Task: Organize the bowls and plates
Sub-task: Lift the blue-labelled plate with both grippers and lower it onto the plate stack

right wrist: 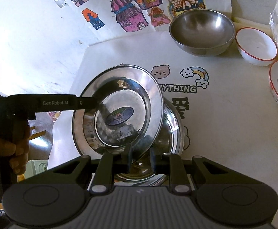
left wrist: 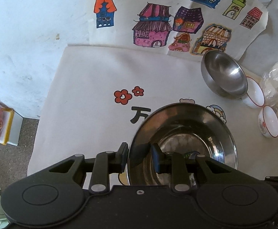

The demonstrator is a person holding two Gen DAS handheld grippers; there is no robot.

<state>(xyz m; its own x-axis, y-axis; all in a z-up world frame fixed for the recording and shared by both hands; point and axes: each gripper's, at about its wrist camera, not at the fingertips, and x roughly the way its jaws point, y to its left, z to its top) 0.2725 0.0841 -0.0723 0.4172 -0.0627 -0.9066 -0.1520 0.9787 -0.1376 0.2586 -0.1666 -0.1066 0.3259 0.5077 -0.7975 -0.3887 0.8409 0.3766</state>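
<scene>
Two steel plates are seen mid-table: the upper plate (right wrist: pixel 118 110) is tilted, its stickered base turned up toward the right wrist camera, its near rim pinched by the right gripper (right wrist: pixel 139 160) and its left rim by the left gripper (left wrist: pixel 138 157); the lower plate (right wrist: pixel 174 131) is largely hidden beneath

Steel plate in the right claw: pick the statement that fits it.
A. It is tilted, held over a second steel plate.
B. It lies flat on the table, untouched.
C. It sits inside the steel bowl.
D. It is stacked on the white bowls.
A: the right claw pinches the rim of the tilted steel plate, and a second steel plate shows beneath it.
</scene>
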